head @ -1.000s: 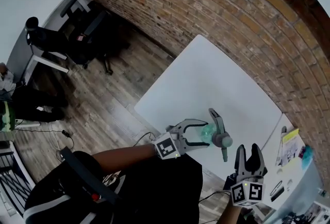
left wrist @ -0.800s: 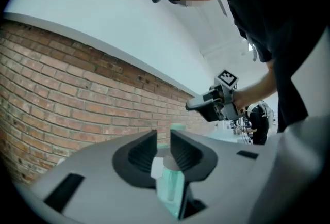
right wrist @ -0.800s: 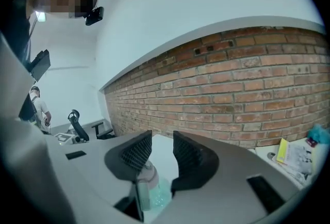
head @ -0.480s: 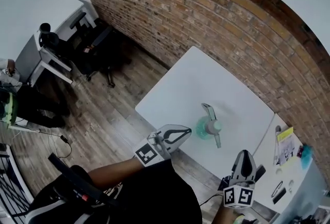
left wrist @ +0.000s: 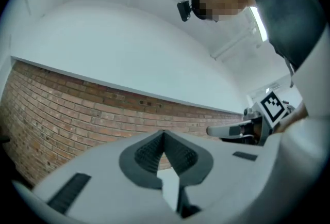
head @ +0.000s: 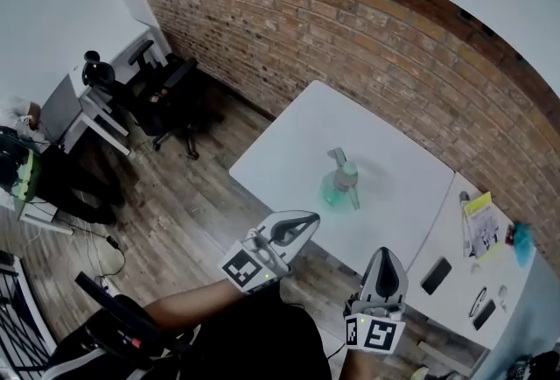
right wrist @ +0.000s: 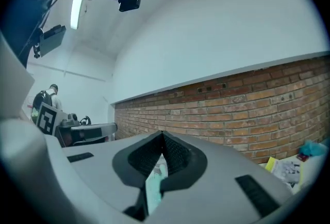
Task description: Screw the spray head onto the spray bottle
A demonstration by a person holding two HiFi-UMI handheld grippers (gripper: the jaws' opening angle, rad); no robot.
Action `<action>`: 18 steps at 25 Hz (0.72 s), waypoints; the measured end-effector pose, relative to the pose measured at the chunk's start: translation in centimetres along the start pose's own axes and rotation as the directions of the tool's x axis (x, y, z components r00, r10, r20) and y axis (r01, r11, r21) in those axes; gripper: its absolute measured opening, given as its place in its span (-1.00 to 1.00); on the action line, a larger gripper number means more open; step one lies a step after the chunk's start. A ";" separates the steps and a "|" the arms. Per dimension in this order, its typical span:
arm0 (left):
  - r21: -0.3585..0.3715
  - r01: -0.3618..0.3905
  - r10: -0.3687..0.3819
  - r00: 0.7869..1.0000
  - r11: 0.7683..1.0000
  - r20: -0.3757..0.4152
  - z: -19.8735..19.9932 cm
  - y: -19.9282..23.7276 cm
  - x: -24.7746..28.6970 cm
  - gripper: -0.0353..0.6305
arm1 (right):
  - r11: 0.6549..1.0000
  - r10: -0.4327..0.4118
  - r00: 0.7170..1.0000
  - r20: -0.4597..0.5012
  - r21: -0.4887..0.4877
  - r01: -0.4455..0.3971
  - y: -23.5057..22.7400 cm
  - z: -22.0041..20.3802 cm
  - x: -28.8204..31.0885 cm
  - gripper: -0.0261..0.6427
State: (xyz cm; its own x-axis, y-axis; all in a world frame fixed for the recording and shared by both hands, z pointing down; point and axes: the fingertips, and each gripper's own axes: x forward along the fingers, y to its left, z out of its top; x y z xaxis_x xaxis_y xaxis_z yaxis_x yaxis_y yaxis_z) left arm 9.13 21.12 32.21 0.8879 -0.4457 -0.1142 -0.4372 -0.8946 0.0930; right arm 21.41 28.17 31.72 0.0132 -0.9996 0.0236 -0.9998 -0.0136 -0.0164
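1. Left claw: jaws shut tip to tip with nothing between them. The left gripper view shows the ribbed pads pressed together.
2. Right claw: jaws have just been closing and now meet, and they grip nothing. The right gripper view shows the tips touching.
3. Spray bottle: green and see-through. It stands upright on the white table, towards the near edge.
4. Spray head: pale grey. It sits on top of the bottle, with the trigger pointing down on the right side. I can't tell from here how tight the thread is.
5. Both claws are off the table, on the near side of it and well apart from the bottle. The left one is over the wooden floor just outside the table edge. The right one is lower in the head view, near the gap to the second table.
6. In the right gripper view, a strip of the green bottle shows through the slit below the closed tips. The bottle is far beyond the claw and not in it.
7. Each gripper view catches the other claw off to the side: the right one and the left one.
8. The second table holds a yellow paper and a black phone.
9. A brick wall runs behind both tables, and office chairs stand at the far left.
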 end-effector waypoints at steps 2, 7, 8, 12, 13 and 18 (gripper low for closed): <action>0.007 -0.007 0.007 1.000 1.000 0.021 1.1 -2.0 -0.8 -0.88 | 1.000 0.001 1.000 0.013 0.018 -0.001 0.2 0.7 -2.1 -0.90; 0.015 0.040 -0.040 0.999 0.999 -0.002 1.4 -5.7 -1.7 -0.88 | 0.999 -0.052 0.998 0.022 -0.003 0.052 0.6 1.9 -5.4 -0.90; 0.018 0.059 -0.059 0.998 0.998 -0.007 1.4 -6.3 -1.5 -0.88 | 0.998 -0.061 0.998 0.021 -0.008 0.062 0.7 2.0 -5.8 -0.90; 0.017 0.113 -0.113 0.994 0.993 -0.009 1.9 -7.9 -1.0 -0.88 | 0.997 -0.080 0.996 0.034 -0.020 0.081 1.2 2.8 -6.8 -0.90; 0.009 0.117 -0.117 0.993 0.993 -0.007 1.9 -8.1 -1.2 -0.88 | 0.996 -0.082 0.996 0.036 -0.029 0.083 1.4 2.9 -7.0 -0.90; 0.005 0.132 -0.132 0.991 0.991 -0.020 1.4 -9.1 -2.0 -0.88 | 0.997 -0.077 0.996 0.036 -0.028 0.078 1.5 2.5 -7.8 -0.90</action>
State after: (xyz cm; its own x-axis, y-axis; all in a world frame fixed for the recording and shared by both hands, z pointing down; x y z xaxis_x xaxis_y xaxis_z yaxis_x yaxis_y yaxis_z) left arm 11.16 30.12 30.17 0.9403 -0.3235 -0.1057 -0.3172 -0.9456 0.0721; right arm 19.81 35.91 29.00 0.0906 -0.9958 -0.0110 -0.9958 -0.0908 0.0131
